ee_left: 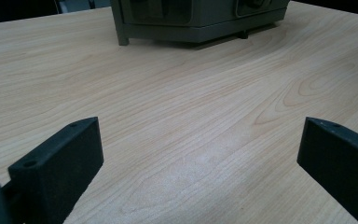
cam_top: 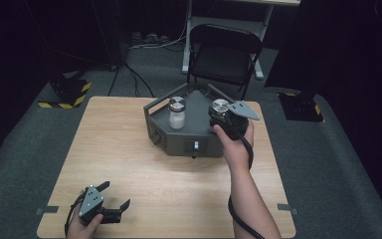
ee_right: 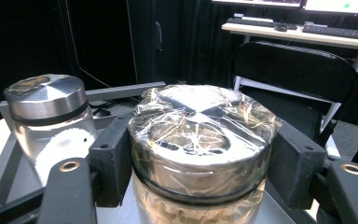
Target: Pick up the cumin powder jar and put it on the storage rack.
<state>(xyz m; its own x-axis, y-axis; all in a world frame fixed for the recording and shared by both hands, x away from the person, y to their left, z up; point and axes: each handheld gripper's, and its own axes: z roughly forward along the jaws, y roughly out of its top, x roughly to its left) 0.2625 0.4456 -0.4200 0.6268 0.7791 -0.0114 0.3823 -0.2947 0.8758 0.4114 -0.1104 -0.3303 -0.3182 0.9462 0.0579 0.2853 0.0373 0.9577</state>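
The right gripper [ee_right: 200,158] clamps the foil-wrapped lid of a jar [ee_right: 200,140] over the grey tray [cam_top: 199,134] at the table's [cam_top: 129,164] far side. A second jar [cam_top: 177,113] holding white powder stands just beside it. The left gripper [cam_top: 115,195] rests near the table's front edge, jaws wide apart.

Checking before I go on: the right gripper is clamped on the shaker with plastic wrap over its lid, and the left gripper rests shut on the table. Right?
Not quite. The left gripper is open: the left gripper view shows its jaws wide apart over bare table. The right gripper is indeed clamped on the wrapped shaker.
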